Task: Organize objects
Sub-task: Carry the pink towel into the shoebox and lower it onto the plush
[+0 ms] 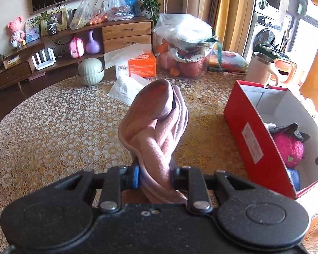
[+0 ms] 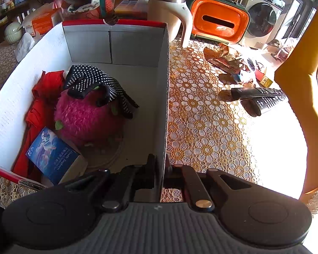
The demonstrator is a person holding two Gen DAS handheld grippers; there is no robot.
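Two grippers busy: left gripper (image 1: 154,174) clamped on folded pink cloth (image 1: 156,124), bottom centre, above lace-covered table (image 1: 53,131). Right gripper (image 2: 161,169) pinching wall of red cardboard box (image 2: 164,97). Farther inside: blue booklet (image 2: 53,154), pink plush ball (image 2: 87,116), dotted glove (image 2: 95,84).

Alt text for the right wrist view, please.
The right gripper is shut on the side wall of a red and white box holding a pink plush toy, dotted black gloves and a blue carton.
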